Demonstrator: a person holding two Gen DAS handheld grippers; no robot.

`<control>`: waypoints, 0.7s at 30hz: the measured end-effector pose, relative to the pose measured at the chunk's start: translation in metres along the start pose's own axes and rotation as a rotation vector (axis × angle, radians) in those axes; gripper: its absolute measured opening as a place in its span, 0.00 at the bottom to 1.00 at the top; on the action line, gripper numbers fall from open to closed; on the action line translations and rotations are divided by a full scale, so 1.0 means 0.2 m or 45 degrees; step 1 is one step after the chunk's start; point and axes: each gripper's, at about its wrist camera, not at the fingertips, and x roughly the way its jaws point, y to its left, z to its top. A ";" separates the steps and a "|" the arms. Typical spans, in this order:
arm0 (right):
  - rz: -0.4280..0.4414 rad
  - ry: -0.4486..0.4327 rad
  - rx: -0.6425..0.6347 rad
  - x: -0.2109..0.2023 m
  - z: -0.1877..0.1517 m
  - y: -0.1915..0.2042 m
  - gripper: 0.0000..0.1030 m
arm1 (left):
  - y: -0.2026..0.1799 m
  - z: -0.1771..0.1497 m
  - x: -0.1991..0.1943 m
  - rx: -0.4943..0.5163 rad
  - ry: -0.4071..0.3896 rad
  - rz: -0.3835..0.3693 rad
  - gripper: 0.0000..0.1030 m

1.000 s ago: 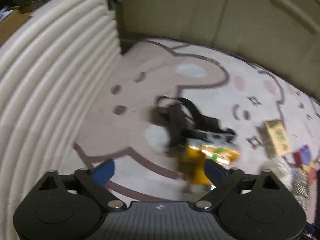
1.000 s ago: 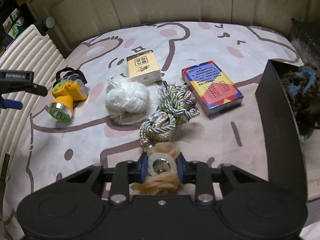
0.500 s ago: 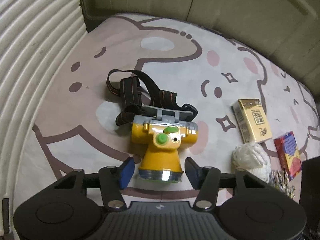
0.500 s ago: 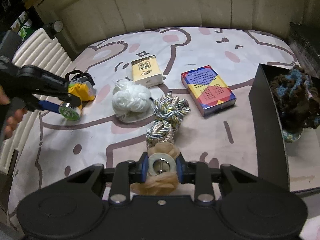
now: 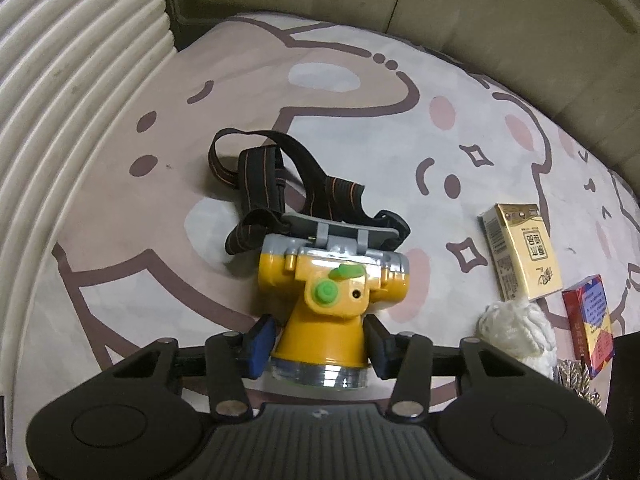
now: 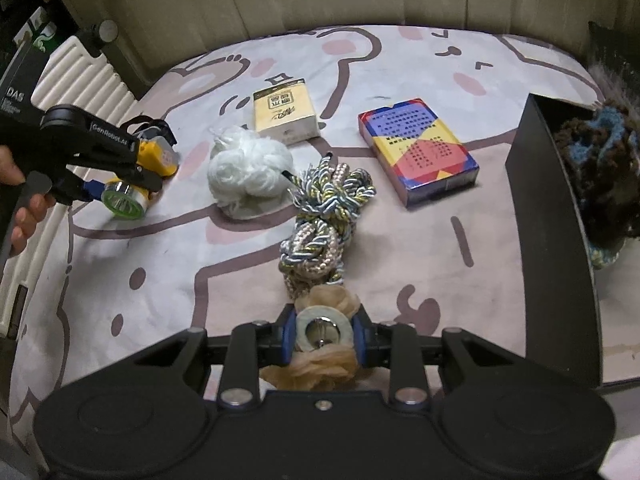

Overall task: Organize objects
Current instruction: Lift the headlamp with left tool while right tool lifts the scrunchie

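Note:
A yellow headlamp (image 5: 328, 304) with a green button and black straps lies on the cartoon-print mat (image 5: 160, 264). My left gripper (image 5: 320, 344) straddles its cone; the jaws are closing and the blue pads (image 5: 262, 340) touch both sides. In the right wrist view the same headlamp (image 6: 160, 160) sits at the far left with the left gripper (image 6: 120, 190) on it, a person's hand behind. My right gripper (image 6: 325, 334) is shut on a beige gauze puff (image 6: 316, 372) with a white ring (image 6: 304, 334), held above the mat's near side.
A white yarn ball (image 6: 248, 176), a braided cord bundle (image 6: 324, 216), a yellow box (image 6: 286, 112) and a colourful box (image 6: 420, 152) lie on the mat. A black bin (image 6: 552, 240) at right holds dark yarn (image 6: 600, 168). A ribbed white panel (image 5: 60, 120) borders the left.
My left gripper dropped down over the headlamp and its jaws narrowed from wide open to the lamp's sides. The right gripper stayed nearly still with the puff.

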 end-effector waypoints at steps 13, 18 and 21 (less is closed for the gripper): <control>-0.030 -0.135 0.040 -0.12 0.03 -0.02 0.28 | -0.01 -0.02 -0.15 0.057 -0.101 -0.069 0.47; -0.033 -0.167 0.047 -0.16 0.03 -0.02 0.28 | -0.03 -0.03 -0.22 0.071 -0.135 -0.100 0.47; -0.034 -0.179 0.056 -0.18 0.04 -0.02 0.28 | -0.04 -0.04 -0.26 0.082 -0.154 -0.109 0.47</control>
